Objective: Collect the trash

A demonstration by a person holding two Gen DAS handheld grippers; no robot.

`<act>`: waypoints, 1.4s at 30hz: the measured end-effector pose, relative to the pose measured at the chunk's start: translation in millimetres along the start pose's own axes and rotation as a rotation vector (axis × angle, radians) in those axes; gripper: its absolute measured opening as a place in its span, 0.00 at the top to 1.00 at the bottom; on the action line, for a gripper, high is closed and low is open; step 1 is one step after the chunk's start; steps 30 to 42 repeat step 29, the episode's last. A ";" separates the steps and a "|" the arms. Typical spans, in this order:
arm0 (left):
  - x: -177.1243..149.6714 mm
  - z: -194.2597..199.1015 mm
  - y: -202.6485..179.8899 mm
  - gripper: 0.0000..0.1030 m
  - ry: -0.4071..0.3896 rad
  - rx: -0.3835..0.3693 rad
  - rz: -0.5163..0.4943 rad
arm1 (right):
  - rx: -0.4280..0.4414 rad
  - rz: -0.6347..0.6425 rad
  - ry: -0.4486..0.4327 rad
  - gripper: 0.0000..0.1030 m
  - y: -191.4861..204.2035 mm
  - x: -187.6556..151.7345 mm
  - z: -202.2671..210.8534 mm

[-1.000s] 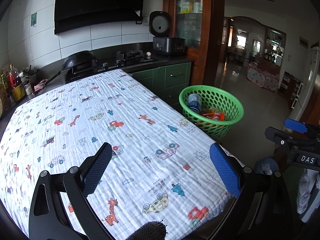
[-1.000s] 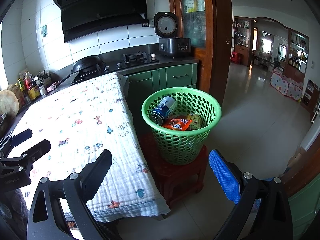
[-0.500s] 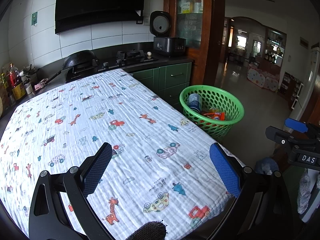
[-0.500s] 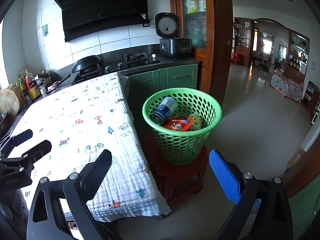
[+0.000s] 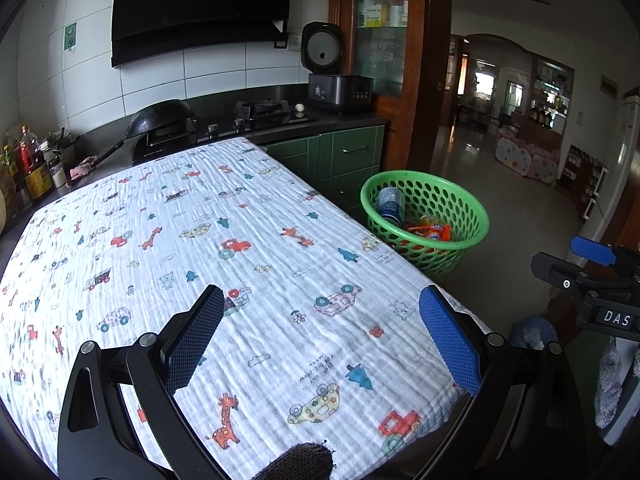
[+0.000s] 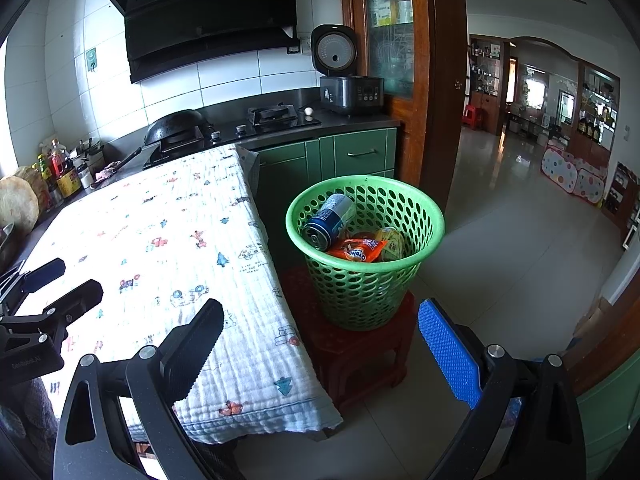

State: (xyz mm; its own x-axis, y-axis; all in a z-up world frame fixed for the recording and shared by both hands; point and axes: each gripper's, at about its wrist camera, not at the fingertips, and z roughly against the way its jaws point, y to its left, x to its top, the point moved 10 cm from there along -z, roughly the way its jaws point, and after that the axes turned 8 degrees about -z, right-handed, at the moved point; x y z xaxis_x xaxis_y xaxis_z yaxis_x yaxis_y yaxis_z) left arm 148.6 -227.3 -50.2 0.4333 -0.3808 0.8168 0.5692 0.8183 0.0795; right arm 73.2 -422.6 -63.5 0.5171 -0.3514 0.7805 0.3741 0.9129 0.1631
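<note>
A green perforated basket [image 6: 424, 216] stands on a red stool [image 6: 360, 340] beside the table; it also shows in the left wrist view [image 5: 476, 216]. Inside lie a blue can [image 6: 330, 220], an orange wrapper [image 6: 356, 250] and a yellowish packet [image 6: 390, 242]. My left gripper [image 5: 320, 336] is open and empty above the near part of the table's patterned cloth [image 5: 200, 240]. My right gripper [image 6: 320, 344] is open and empty, held in front of the basket and apart from it. No loose trash shows on the cloth.
A counter with a wok [image 6: 176, 128], gas hob [image 6: 276, 114] and rice cooker [image 6: 348, 88] runs behind the table. Bottles [image 6: 64, 172] stand at the left. Green cabinets [image 6: 360, 152] and a wooden door frame [image 6: 436, 80] are beyond the basket; tiled floor [image 6: 500, 240] lies to the right.
Both grippers have stayed open and empty. The views have shifted only slightly; the basket and its contents have not moved.
</note>
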 end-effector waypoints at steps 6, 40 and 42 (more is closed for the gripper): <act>-0.9 0.5 0.0 0.06 0.000 0.002 0.000 | 0.002 0.002 0.000 0.08 0.8 0.7 -0.8; -0.1 4.2 -1.2 0.06 0.002 0.019 -0.009 | 0.013 0.006 0.002 0.08 0.8 0.2 -2.2; -0.1 4.2 -1.2 0.06 0.002 0.019 -0.009 | 0.013 0.006 0.002 0.08 0.8 0.2 -2.2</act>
